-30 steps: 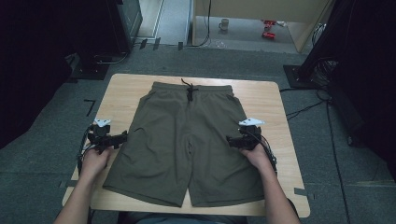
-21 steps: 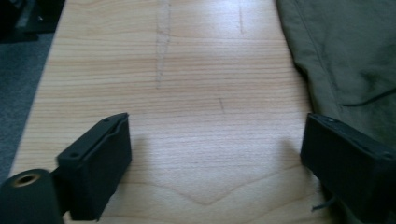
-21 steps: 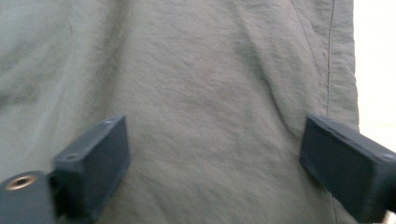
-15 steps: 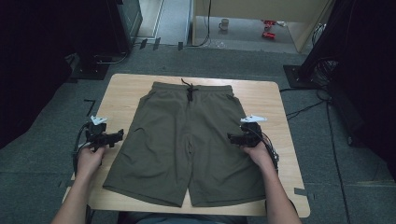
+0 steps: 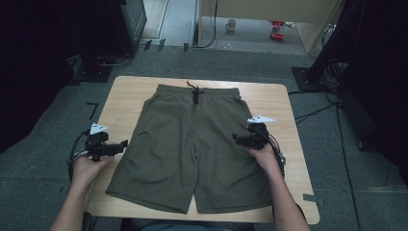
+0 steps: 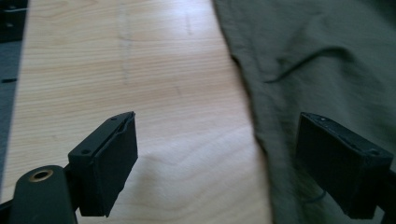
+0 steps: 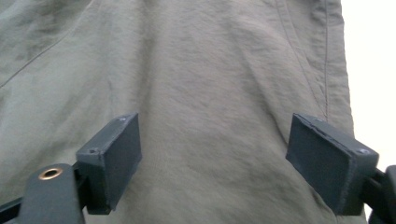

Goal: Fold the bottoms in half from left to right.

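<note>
Two grippers, both jaws wide, empty. Olive-green fabric shorts (image 5: 192, 144) lie flat mid wooden table (image 5: 125, 96), waistband far, legs toward person. Right gripper (image 5: 239, 140) sits over right leg; left gripper (image 5: 122, 145) just off left side edge, shorts to its right.

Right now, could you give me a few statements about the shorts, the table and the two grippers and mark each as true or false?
1. The shorts lie spread flat on the wooden table. True.
2. The left gripper is shut on the fabric. False: its jaws stand open, over the shorts' outer edge and bare wood.
3. The right gripper is open above the shorts. True.
4. The waistband's drawstring lies at the near edge, by the person. False: it is at the far end.
5. A mug stands on the table. False: it is on the floor beyond.
</note>
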Demonstrator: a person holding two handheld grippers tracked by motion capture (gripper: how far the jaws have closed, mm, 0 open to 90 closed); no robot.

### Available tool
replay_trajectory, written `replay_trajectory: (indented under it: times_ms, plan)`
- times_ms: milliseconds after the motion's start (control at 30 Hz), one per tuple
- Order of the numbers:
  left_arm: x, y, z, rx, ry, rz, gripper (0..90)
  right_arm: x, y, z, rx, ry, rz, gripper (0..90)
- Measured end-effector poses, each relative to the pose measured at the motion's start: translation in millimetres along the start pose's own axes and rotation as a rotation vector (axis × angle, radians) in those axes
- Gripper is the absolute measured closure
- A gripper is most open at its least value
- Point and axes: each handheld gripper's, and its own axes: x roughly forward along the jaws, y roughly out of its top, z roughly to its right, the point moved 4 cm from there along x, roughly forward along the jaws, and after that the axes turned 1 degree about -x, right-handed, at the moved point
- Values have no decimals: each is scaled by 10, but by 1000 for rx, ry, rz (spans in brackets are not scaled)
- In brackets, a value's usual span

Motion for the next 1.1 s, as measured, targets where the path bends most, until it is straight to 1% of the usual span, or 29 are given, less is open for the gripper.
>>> replay_trajectory:
  times_ms: [67, 133, 200, 267, 333, 367, 467, 633, 667, 733, 800, 867, 933, 1000, 1100]
  plan:
    - [-31, -22, 21, 18, -12, -1, 140, 1, 12, -14, -5, 0, 0, 196]
    - [-56, -49, 40, 26, -24, -5, 145, -1, 28, -24, -9, -1, 7, 196]
    - [-79, -87, 62, 33, -58, -15, 145, -7, 43, -30, -11, -5, 14, 193]
    - [-98, -120, 89, 24, -85, -21, 146, -8, 54, -33, -17, -7, 20, 191]
    - [-118, -155, 139, 38, -113, -23, 147, -5, 61, -38, -16, -2, 20, 192]
    - [-130, -171, 167, 59, -117, -25, 151, -3, 64, -41, -19, 0, 20, 192]
    - [-158, -202, 210, 88, -132, -26, 158, 8, 72, -52, -28, 1, 16, 200]
    - [-213, -277, 218, 99, -153, -27, 163, 27, 77, -74, -43, 2, 10, 209]
    - [-228, -296, 216, 103, -164, -26, 163, 29, 78, -78, -44, 1, 10, 210]
    - [-267, -332, 223, 129, -184, -16, 163, 34, 77, -83, -47, 1, 8, 210]
    - [-293, -360, 233, 148, -187, -11, 163, 38, 77, -86, -45, 3, 6, 212]
    - [-316, -405, 250, 156, -203, -17, 180, 47, 77, -88, -45, 4, 7, 216]
    - [-335, -444, 265, 162, -216, -24, 233, 52, 78, -87, -47, 5, 7, 220]
    - [-350, -486, 286, 173, -231, -40, 235, 55, 79, -91, -45, 3, 8, 220]
    - [-375, -549, 313, 209, -241, -57, 246, 57, 84, -110, -54, -3, 9, 219]
